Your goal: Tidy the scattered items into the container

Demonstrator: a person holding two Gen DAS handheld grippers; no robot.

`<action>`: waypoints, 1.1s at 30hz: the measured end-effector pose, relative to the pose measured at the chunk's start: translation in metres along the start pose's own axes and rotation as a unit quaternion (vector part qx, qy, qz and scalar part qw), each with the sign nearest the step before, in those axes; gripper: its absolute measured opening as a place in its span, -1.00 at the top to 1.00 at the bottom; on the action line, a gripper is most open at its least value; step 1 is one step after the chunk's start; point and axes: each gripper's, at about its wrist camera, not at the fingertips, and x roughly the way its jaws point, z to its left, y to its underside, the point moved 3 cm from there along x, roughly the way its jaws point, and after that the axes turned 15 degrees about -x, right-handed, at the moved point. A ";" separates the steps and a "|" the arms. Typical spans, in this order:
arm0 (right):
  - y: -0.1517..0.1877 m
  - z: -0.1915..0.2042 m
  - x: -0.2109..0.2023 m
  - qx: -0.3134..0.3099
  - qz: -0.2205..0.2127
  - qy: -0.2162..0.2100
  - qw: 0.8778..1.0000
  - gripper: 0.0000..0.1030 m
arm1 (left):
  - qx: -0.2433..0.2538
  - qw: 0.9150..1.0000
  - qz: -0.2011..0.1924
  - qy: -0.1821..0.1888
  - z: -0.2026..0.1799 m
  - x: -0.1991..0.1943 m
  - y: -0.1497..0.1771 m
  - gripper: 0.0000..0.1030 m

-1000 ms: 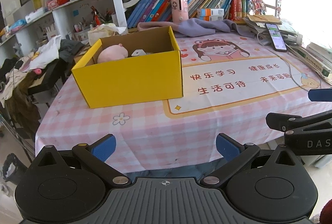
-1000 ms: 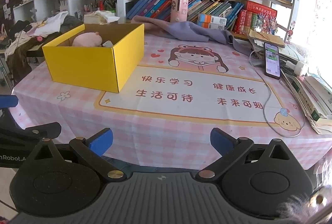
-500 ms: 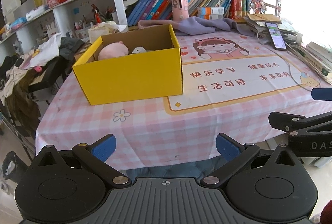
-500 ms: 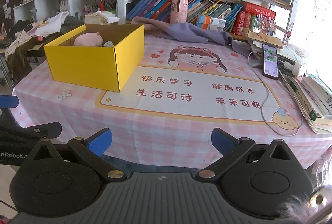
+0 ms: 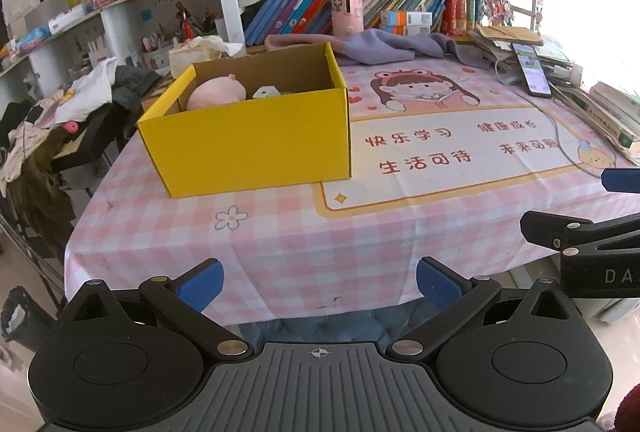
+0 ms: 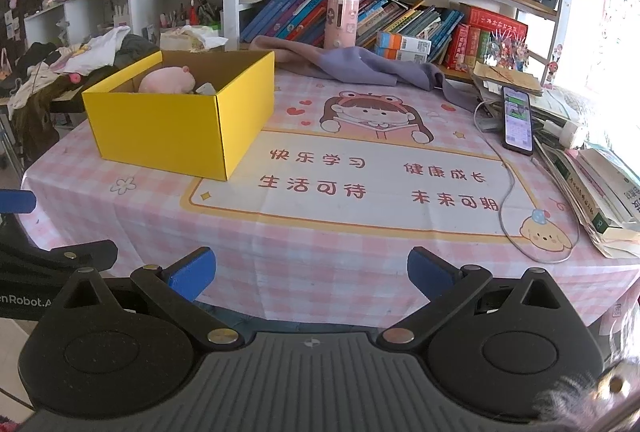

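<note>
**Yellow box holds the toys; both grippers wide open and empty at the table's near edge**

The yellow cardboard box (image 5: pixel 248 140) stands open-topped on the pink checked tablecloth (image 5: pixel 320 232), left of centre in the left wrist view and in the upper left of the right wrist view (image 6: pixel 180 128). Inside it, against the left part of the far wall, lies a pink plush toy (image 5: pixel 216 92), with a small white object (image 5: pixel 266 91) just beside it to the right; what that object is cannot be told. The rest of the box floor is hidden by the front wall.

The left gripper (image 5: pixel 319 282) sits at the bottom of its frame, its blue-padded fingers spread wide with nothing between them, above the hanging front edge of the cloth. The box lies well apart from it, further up the frame and slightly left. The right gripper (image 6: pixel 311 268) is likewise spread wide and empty at the bottom of its frame, the box well apart towards the upper left.

At the right of both frames, a smartphone (image 6: pixel 517 120) with a lit screen rests on a stack of books, and a purple cloth (image 6: pixel 360 66) lies crumpled at the table's far side, behind and to the right of the box.
</note>
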 end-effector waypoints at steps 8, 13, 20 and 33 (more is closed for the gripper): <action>0.001 0.000 0.004 0.001 0.009 -0.001 1.000 -1.00 | -0.005 1.000 0.006 0.002 0.001 0.002 0.000 -1.00; 0.001 0.000 0.006 0.000 0.011 -0.002 1.000 -1.00 | -0.005 1.000 0.007 0.002 0.001 0.003 0.001 -1.00; 0.001 0.002 0.010 -0.006 0.016 -0.005 1.000 -1.00 | -0.008 1.000 0.009 0.002 0.000 0.005 0.000 -1.00; 0.001 0.001 0.011 -0.004 0.017 -0.004 1.000 -1.00 | -0.010 1.000 0.009 0.008 -0.003 0.008 -0.001 -1.00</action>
